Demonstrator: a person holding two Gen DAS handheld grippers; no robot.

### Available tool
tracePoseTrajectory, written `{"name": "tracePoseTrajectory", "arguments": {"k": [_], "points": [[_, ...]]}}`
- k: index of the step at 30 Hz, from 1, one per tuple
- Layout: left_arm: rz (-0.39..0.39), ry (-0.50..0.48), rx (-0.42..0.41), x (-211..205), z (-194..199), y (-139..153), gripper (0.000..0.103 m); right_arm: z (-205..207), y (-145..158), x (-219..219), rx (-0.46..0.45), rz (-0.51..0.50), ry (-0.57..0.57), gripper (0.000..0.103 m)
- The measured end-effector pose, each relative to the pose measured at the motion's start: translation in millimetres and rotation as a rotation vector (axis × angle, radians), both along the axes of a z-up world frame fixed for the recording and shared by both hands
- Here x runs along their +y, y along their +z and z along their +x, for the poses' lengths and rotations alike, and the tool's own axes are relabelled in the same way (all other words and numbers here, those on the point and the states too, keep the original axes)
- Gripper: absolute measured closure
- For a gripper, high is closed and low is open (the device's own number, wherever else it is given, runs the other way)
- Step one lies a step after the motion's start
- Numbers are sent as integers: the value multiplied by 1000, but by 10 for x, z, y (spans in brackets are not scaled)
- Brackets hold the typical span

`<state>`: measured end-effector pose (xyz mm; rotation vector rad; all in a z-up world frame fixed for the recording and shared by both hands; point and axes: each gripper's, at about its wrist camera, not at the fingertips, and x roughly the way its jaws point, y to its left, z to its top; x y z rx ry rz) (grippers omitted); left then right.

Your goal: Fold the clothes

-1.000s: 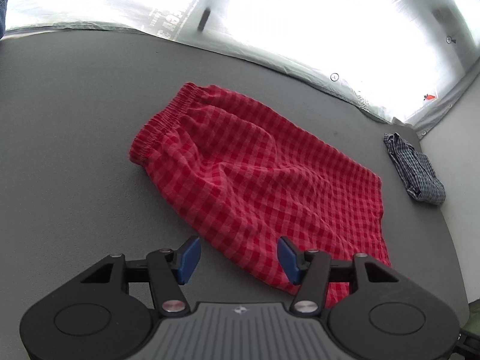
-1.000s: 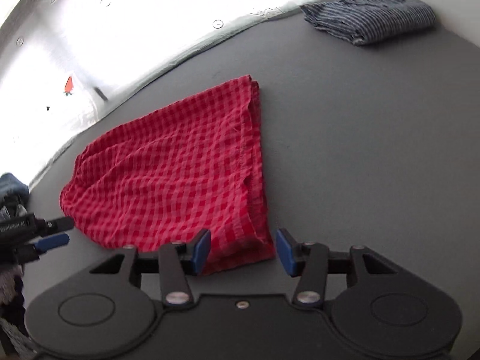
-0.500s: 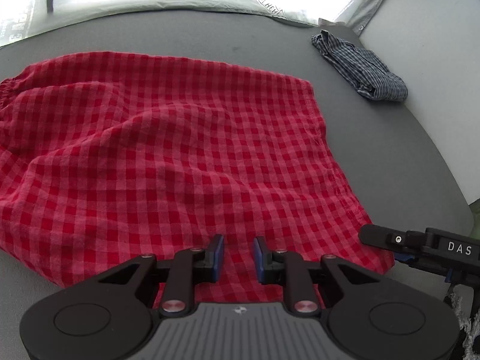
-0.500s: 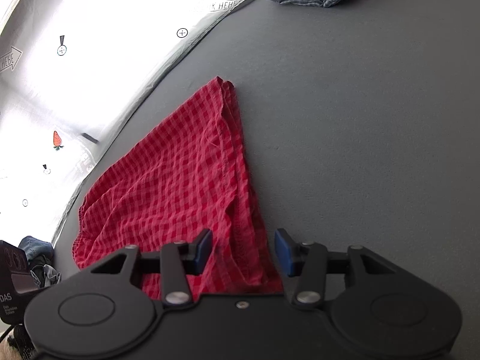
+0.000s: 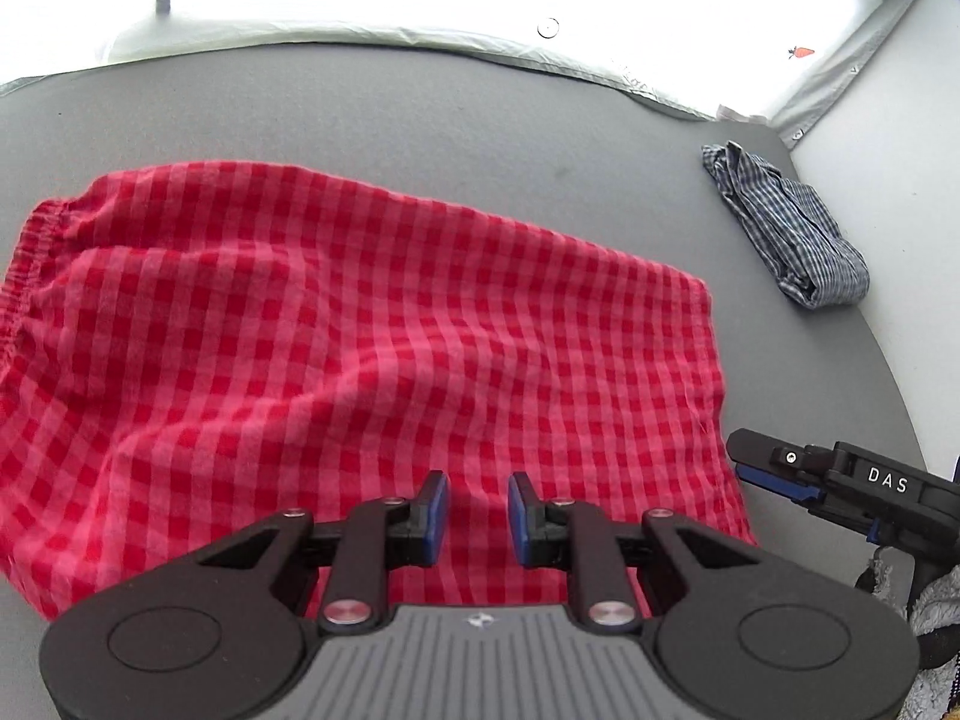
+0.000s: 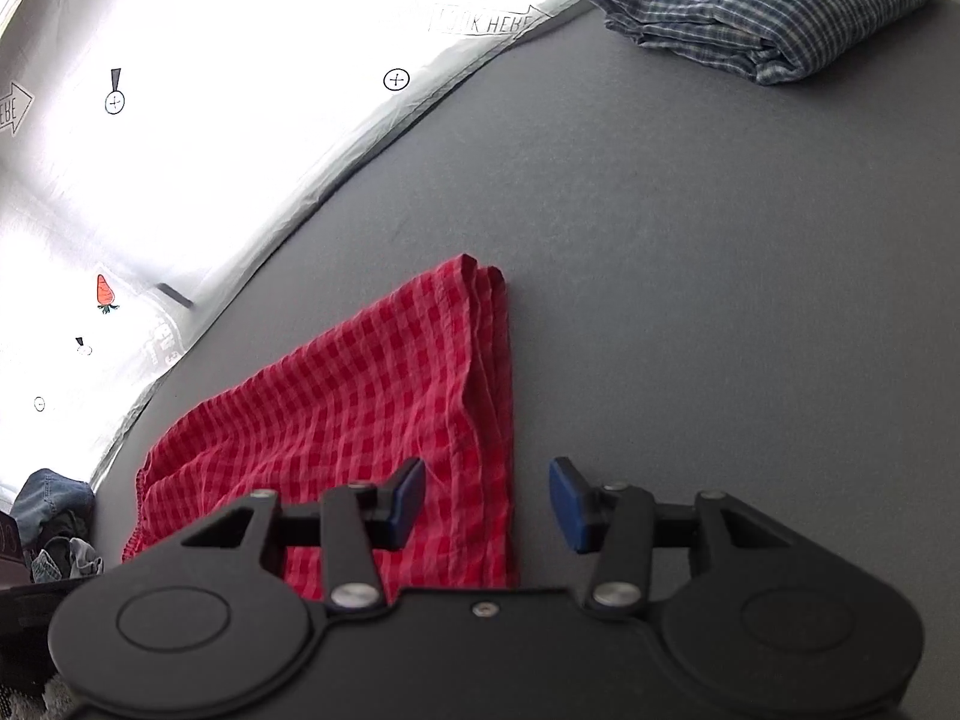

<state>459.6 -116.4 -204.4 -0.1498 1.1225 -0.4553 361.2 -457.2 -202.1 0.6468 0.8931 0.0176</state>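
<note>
The red gingham shorts (image 5: 360, 348) lay spread on the grey table (image 5: 420, 114), their gathered elastic waistband (image 5: 24, 264) at the left of the left wrist view and their hem edge running down the right side; the cloth was rumpled, with soft ridges across its middle. The left tool (image 5: 478, 510) hung low over the near edge of the shorts, its blue pads (image 5: 435, 510) a small way apart with checked cloth showing in the gap between them (whether they touched the fabric could not be told); nothing was clamped in it. The right tool (image 6: 487, 501) sat at the hem end, its fingers spread wide; the left blue pad (image 6: 405, 501) stood over the cloth and the right one (image 6: 570, 504) over bare table, so that the layered hem edge (image 6: 501, 420) ran between them, ungripped. In the left wrist view the right tool (image 5: 774, 471) showed from the side as a black finger marked DAS, just beside the lower right corner of the shorts. A folded blue plaid garment (image 6: 762, 6) rested well apart from the shorts, near the table's far right corner; behind the table stretched a bright white sheet (image 6: 240, 90) printed with small carrots and round marks; a heap of denim and other clothing (image 6: 54, 516) sat beyond the table's left edge in the right wrist view.
</note>
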Motion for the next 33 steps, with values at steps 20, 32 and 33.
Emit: {"name": "tracePoseTrajectory", "arguments": {"k": [20,32,33], "points": [[-85,43,-30,97,999,-103,77,796,560,411,-158,38,87,100],[-203,453,-35,1587,96,186,69,642,510,2238,-57,18,494,61],[-211,472,-33,1667,12,188,68,585,528,2258,-58,10,499,61]]}}
